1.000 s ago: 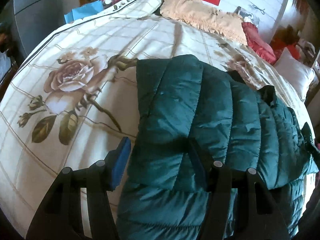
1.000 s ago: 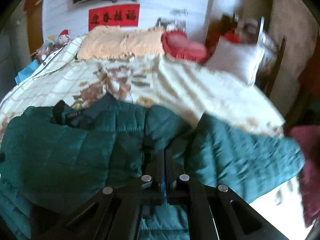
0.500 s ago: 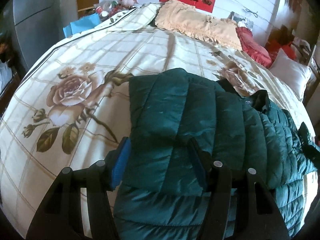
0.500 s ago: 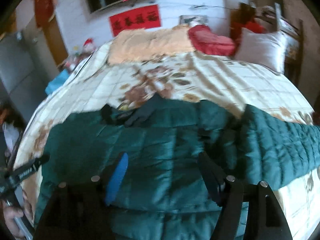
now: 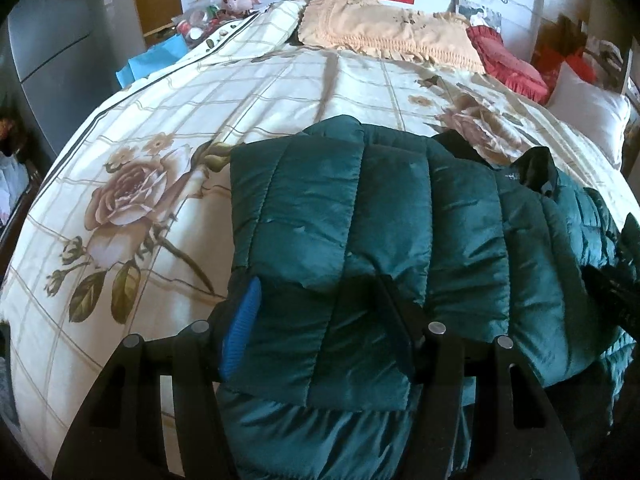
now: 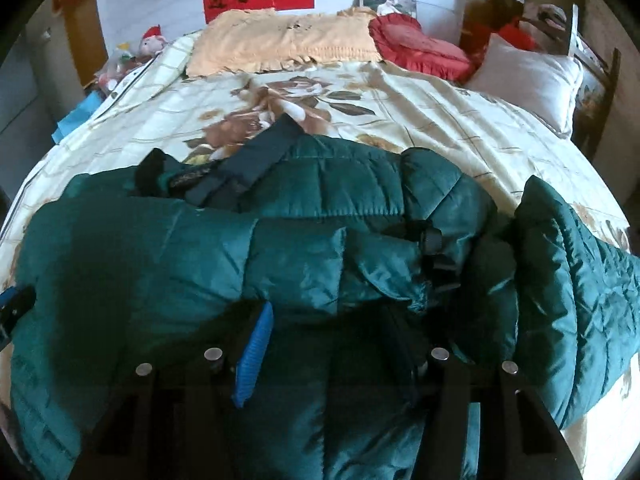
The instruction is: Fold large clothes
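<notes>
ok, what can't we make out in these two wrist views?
- Left wrist: the jacket's near hem is hidden behind the left gripper and cut by the bottom edge.
- Left wrist: the right gripper is only a dark sliver at the right edge; its state can't be read there.
- Right wrist: the sleeve runs off the right edge, cuff unseen.
- Right wrist: the collar label is too small to read.

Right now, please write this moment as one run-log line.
task: fold large clothes | left claw: open, over folded sleeve | right claw: open above green jacket | right sleeve: unfolded on bed
</notes>
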The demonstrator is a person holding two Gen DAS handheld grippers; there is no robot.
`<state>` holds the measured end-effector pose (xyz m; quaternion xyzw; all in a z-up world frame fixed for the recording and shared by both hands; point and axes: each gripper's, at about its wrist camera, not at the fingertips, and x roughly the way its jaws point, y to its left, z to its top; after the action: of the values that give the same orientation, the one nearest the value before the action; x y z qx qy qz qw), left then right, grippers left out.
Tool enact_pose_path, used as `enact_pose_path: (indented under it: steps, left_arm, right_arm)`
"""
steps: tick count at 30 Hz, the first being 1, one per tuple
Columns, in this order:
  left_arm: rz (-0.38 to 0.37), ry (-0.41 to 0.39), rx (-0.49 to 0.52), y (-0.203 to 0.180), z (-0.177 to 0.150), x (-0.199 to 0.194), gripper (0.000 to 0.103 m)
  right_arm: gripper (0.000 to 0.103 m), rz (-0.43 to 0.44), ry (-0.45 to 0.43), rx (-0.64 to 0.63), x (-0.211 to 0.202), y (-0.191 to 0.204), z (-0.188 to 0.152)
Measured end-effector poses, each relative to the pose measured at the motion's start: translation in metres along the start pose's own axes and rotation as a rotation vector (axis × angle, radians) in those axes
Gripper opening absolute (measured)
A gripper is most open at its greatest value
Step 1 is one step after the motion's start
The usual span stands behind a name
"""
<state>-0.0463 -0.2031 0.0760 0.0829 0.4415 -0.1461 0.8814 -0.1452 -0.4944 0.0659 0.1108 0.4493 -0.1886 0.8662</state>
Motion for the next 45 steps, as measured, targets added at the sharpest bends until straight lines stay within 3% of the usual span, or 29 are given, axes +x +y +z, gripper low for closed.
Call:
enact_pose_path:
  steps: [4, 7, 10, 11, 16, 17, 18, 20, 21, 28, 30, 31, 32, 33, 35, 45]
  left_arm:
    - [-0.002, 0.003, -0.003, 0.001, 0.000, 0.001, 0.060]
    - [-0.007, 0.003, -0.003, 0.000, 0.000, 0.002, 0.060]
    - [-0.027, 0.008, -0.021, 0.004, 0.000, 0.003, 0.061]
    - [-0.034, 0.009, -0.031, 0.005, 0.000, 0.004, 0.061]
    - [-0.029, 0.010, -0.037, 0.003, -0.002, 0.004, 0.062]
    - [-0.028, 0.011, -0.034, 0.002, -0.002, 0.003, 0.062]
    - [-0.027, 0.013, -0.032, 0.002, -0.002, 0.002, 0.062]
    - [-0.026, 0.013, -0.030, 0.002, -0.002, 0.003, 0.063]
    - [-0.028, 0.011, -0.031, 0.001, -0.002, 0.004, 0.065]
    - [-0.014, -0.015, -0.031, -0.004, -0.005, 0.006, 0.071]
    - [-0.006, -0.019, -0.026, -0.004, -0.006, 0.008, 0.072]
    - [-0.005, -0.021, -0.026, -0.004, -0.006, 0.008, 0.072]
    - [-0.006, -0.021, -0.028, -0.004, -0.006, 0.008, 0.072]
    - [-0.008, -0.022, -0.030, -0.004, -0.006, 0.009, 0.072]
    - [-0.014, -0.025, -0.035, -0.004, -0.007, 0.009, 0.073]
    - [-0.022, -0.028, -0.042, -0.003, -0.008, 0.010, 0.074]
  right_arm:
    - [0.053, 0.010, 0.013, 0.014, -0.011, -0.004, 0.001]
    - [0.055, 0.061, -0.036, 0.071, -0.036, -0.016, -0.002]
    - [0.071, 0.018, -0.073, 0.095, -0.055, -0.031, -0.006]
    - [0.077, -0.008, -0.068, 0.112, -0.056, -0.038, -0.008]
    - [0.077, 0.021, 0.021, 0.116, -0.030, -0.045, -0.009]
    - [0.067, 0.025, 0.040, 0.104, -0.023, -0.043, -0.010]
    - [0.036, 0.029, 0.042, 0.095, -0.021, -0.041, -0.011]
    - [0.021, -0.012, -0.014, 0.066, -0.028, -0.036, -0.010]
    - [0.009, -0.036, -0.034, 0.055, -0.031, -0.035, -0.010]
    - [0.008, -0.138, -0.013, -0.038, -0.008, -0.027, -0.015]
    - [0.008, -0.133, -0.010, -0.017, -0.010, -0.030, -0.015]
    - [0.008, -0.119, -0.002, 0.003, -0.012, -0.033, -0.015]
    - [0.015, -0.098, 0.007, 0.032, -0.015, -0.037, -0.014]
    - [0.036, -0.091, 0.011, 0.054, -0.019, -0.040, -0.015]
    - [0.061, -0.042, -0.007, 0.110, -0.032, -0.048, -0.018]
    - [0.061, 0.108, -0.093, 0.006, -0.071, 0.004, -0.020]
